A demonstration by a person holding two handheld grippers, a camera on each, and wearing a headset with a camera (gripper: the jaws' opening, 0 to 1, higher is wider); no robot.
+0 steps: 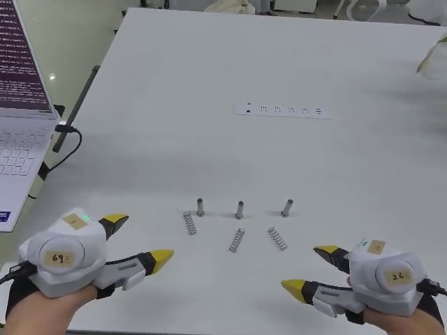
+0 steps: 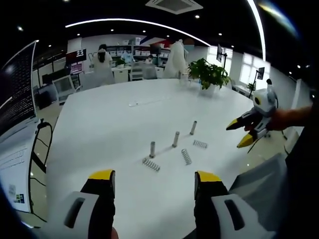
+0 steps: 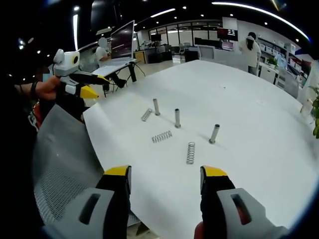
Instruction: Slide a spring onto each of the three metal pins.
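With the left gripper [image 1: 138, 239] and right gripper [image 1: 309, 268] both wide apart and empty, the nearest spring [image 1: 277, 238] was best pinched near one end, leaving its bore free for the pin [image 1: 287, 207]

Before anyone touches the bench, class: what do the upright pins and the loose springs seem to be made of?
Pins: likely steel. They are smooth grey cylinders with a dull sheen.
Springs: probably thin steel wire, silvery grey and coiled in open turns.
The exact alloy cannot be told by eye.
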